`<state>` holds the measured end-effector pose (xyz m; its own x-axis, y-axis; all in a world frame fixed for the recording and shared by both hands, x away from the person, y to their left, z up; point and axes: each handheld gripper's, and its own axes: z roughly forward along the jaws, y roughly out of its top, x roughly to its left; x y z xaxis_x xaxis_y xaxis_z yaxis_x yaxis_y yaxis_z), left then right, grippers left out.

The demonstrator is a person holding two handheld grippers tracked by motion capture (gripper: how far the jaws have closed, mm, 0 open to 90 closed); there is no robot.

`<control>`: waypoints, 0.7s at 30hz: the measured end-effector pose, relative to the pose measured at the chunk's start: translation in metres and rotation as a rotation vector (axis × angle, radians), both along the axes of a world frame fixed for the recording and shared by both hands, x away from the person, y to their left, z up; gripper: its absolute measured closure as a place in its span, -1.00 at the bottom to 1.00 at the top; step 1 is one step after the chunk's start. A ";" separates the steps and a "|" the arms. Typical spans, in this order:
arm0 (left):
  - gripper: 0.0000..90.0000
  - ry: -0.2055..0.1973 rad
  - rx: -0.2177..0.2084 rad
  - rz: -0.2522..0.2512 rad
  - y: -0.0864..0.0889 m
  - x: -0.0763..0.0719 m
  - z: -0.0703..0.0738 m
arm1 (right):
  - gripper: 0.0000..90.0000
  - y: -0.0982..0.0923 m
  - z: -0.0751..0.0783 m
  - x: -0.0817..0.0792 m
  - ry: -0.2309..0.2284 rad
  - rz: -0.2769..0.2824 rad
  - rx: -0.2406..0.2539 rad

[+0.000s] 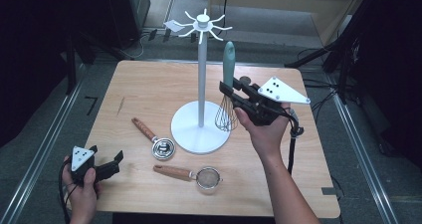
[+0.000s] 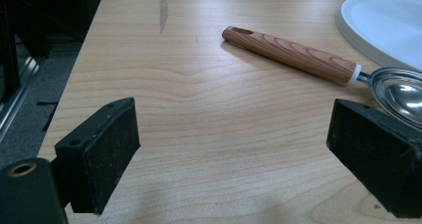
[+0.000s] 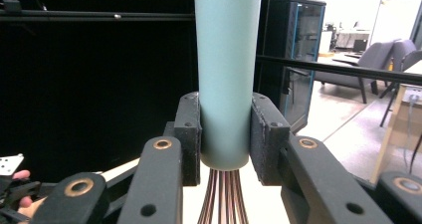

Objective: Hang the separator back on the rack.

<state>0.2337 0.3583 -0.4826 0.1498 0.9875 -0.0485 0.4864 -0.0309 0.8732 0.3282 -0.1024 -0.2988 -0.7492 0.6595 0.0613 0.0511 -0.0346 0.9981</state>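
A whisk (image 1: 228, 67) with a pale teal handle (image 3: 228, 74) and copper wires stands upright above the table, held beside the white hook stand (image 1: 201, 74). My right gripper (image 1: 230, 90) is shut on the whisk handle just above the wires; both pads (image 3: 189, 129) press its sides. My left gripper (image 1: 118, 159) rests open near the table's front left corner, with bare wood between its jaws (image 2: 234, 149). A wooden-handled metal scoop (image 2: 308, 59) lies ahead of it. A wooden-handled strainer (image 1: 191, 175) lies near the front edge.
The stand's round white base (image 1: 200, 127) sits mid-table, its hooks (image 1: 201, 25) spread at the top of the pole. The scoop (image 1: 152, 137) lies left of the base. Dark floor, rails and cables surround the wooden table (image 1: 149, 84).
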 end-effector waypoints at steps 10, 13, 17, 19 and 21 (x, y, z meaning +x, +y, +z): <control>-0.86 -0.001 -0.003 0.001 0.000 0.000 0.000 | 0.58 0.002 0.007 0.000 -0.005 0.004 0.000; -0.86 -0.001 -0.003 0.001 0.000 0.000 0.000 | 0.58 0.003 0.009 0.000 -0.005 0.008 0.001; -0.86 -0.001 -0.002 0.000 0.000 0.000 0.000 | 0.58 0.006 0.011 0.002 -0.011 0.017 -0.001; -0.86 -0.001 0.001 -0.001 0.000 0.000 0.000 | 0.58 0.008 0.011 0.003 -0.002 0.022 0.000; -0.86 0.000 0.001 -0.001 0.000 0.000 0.000 | 0.58 0.009 0.010 0.004 0.000 0.024 0.004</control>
